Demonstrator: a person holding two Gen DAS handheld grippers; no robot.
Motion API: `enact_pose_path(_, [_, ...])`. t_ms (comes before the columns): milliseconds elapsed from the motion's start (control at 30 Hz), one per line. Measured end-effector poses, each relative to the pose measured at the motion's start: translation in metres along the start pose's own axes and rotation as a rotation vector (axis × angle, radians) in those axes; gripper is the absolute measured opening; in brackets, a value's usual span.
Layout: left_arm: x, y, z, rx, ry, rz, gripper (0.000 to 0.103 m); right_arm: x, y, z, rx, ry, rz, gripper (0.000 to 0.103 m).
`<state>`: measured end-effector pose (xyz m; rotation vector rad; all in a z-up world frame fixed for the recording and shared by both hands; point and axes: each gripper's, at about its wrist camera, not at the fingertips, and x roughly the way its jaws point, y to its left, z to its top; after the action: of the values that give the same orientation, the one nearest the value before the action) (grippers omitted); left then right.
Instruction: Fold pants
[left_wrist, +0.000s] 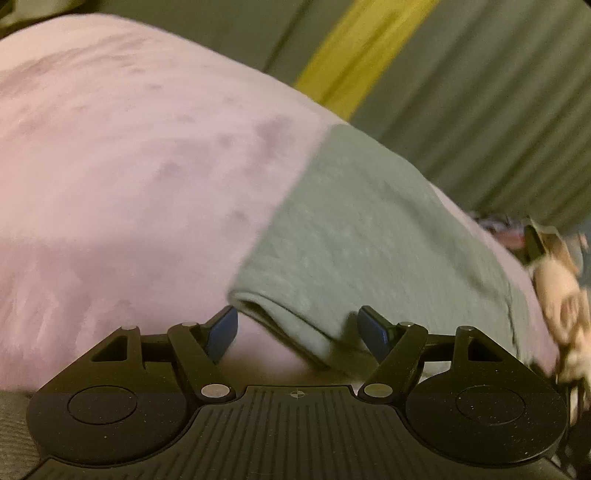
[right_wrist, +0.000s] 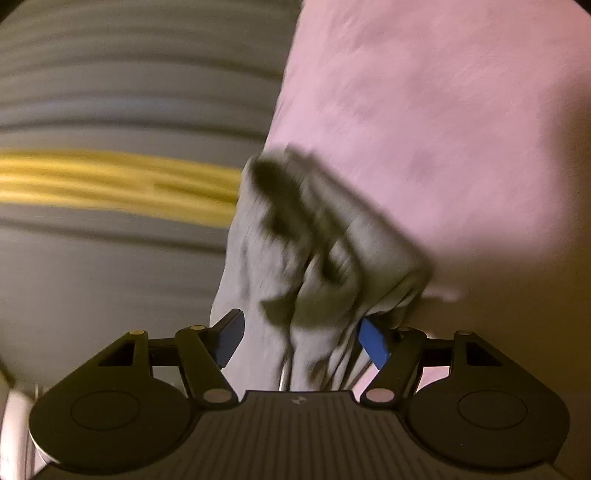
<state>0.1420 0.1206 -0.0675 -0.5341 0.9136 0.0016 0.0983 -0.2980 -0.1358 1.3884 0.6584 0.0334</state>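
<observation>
Mid-fold: the grey knit pants (left_wrist: 354, 229) lie on the pink fleece blanket (left_wrist: 129, 166). Left hand-held gripper (left_wrist: 297, 332) gapes around the hem; right hand-held gripper (right_wrist: 301, 339) is spread, bunched cloth between. Next, I'd pinch both ends.

Pants: my soft grey-green knit pants (left_wrist: 354, 221) are plain, without print.
Cover: the fuzzy pink fabric cover (left_wrist: 129, 166) beneath them shows faint darker mottling.
Backdrop: the ribbed grey surface (left_wrist: 498, 110) carries one yellow stripe (left_wrist: 362, 55).
Pads: blue rectangular pads (right_wrist: 375, 345) sit on my black plastic gripper frames.
</observation>
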Motion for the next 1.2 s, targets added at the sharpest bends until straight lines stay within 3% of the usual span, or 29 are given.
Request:
enact_pose_path(67, [0.004,0.004,0.002,-0.032,0.018,0.018,0.077,-0.004,-0.005,0.008,0.043,-0.035,-0.010,0.066])
enact_pose_path(133, [0.008,0.005,0.002,-0.040,0.041,0.026,0.077,-0.005,-0.002,0.011,0.009,-0.038,-0.038,0.065])
enact_pose_path(333, [0.019,-0.004,-0.002,0.032,0.069,0.028,0.082,-0.001,0.035,-0.006,-0.358,-0.020,-0.213,0.065])
enact_pose_path(433, [0.012,-0.004,-0.004,0.051,0.060,0.047,0.082,-0.001,0.050,-0.020,-0.533,-0.028,-0.350,0.065])
enact_pose_path(533, [0.003,-0.010,-0.009,0.111,0.033,0.073,0.082,-0.009,0.060,-0.035,-0.681,-0.123,-0.504,0.090])
enact_pose_path(567, [-0.001,-0.015,-0.013,0.154,0.020,0.073,0.082,-0.013,0.064,-0.041,-0.752,-0.151,-0.546,0.090])
enact_pose_path(667, [-0.009,-0.029,-0.025,0.280,0.009,0.081,0.086,-0.015,0.074,-0.062,-0.919,-0.101,-0.617,0.095])
enact_pose_path(833, [-0.023,-0.049,-0.052,0.437,-0.010,0.155,0.087,-0.011,0.077,-0.113,-1.127,0.085,-0.642,0.098])
enact_pose_path(967, [-0.044,-0.050,-0.064,0.455,-0.109,0.152,0.092,-0.014,0.076,-0.138,-1.170,0.216,-0.601,0.098])
enact_pose_path(1100, [-0.063,-0.049,-0.065,0.439,-0.156,0.164,0.093,-0.026,0.082,-0.140,-1.127,0.181,-0.548,0.099])
enact_pose_path(1200, [-0.068,-0.049,-0.067,0.456,-0.118,0.155,0.094,-0.035,0.086,-0.144,-1.107,0.105,-0.578,0.099])
